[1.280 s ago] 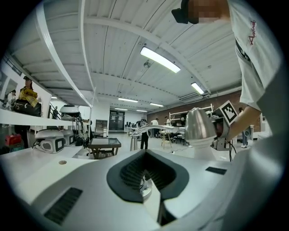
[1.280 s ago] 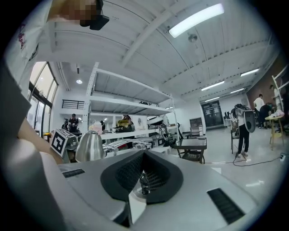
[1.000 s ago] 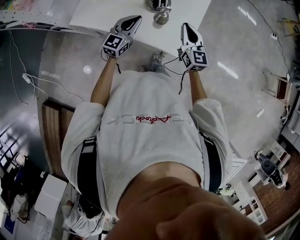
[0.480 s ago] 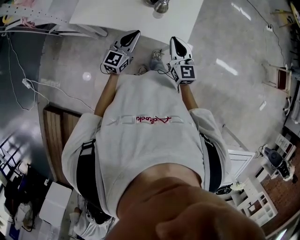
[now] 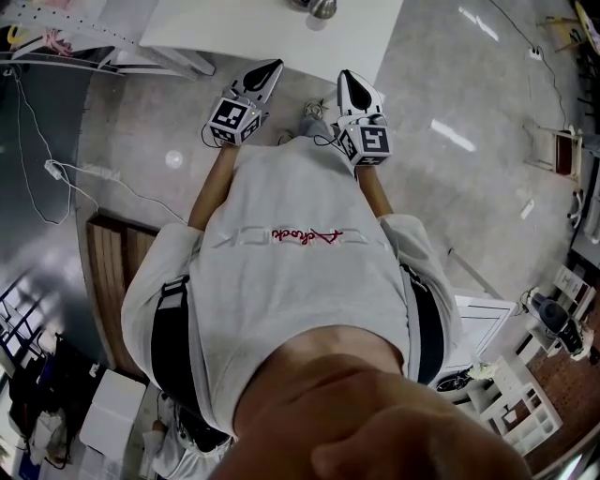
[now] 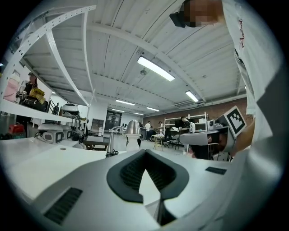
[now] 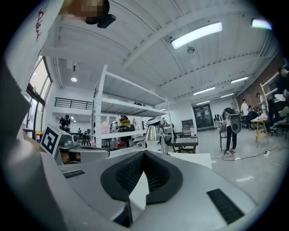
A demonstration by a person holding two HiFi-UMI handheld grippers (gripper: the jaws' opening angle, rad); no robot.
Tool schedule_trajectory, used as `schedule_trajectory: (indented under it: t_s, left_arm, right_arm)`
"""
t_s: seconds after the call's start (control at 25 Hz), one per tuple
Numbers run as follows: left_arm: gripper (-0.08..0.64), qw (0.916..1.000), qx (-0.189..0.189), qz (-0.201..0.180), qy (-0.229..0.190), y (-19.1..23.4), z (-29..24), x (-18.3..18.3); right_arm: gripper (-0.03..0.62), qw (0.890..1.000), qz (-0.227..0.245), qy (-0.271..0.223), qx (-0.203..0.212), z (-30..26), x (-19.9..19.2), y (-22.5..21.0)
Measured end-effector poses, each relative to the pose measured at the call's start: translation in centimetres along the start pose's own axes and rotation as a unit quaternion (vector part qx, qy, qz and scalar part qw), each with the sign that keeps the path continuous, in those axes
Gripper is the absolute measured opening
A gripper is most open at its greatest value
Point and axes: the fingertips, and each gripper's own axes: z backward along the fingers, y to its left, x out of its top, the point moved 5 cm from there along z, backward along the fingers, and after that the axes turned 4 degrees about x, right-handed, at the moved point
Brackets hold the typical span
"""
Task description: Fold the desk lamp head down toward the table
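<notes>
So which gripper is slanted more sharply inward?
The left gripper: it angles diagonally toward the lamp, while the right gripper points almost straight ahead.

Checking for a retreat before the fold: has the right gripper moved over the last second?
Yes. The right gripper has pulled back off the white table toward the person's body; its tip now sits about at the table's near edge.

On the glossy floor (image 5: 450,187) to my left I see a white cable (image 5: 54,166) and, nearer, a wooden pallet (image 5: 105,272). Far off, a white shelving rack (image 7: 96,108) stands left and a person (image 7: 231,133) right, under ceiling strip lights (image 6: 156,68).
</notes>
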Motion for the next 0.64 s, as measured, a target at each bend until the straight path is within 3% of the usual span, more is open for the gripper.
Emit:
schedule_trajectory:
  t_s: [0.64]
  left_arm:
    - [0.028, 0.9997, -0.024, 0.002, 0.000, -0.5, -1.9, 0.0]
  right_arm:
    - [0.011, 1.000, 0.015, 0.015, -0.008, -0.1, 0.1, -0.5]
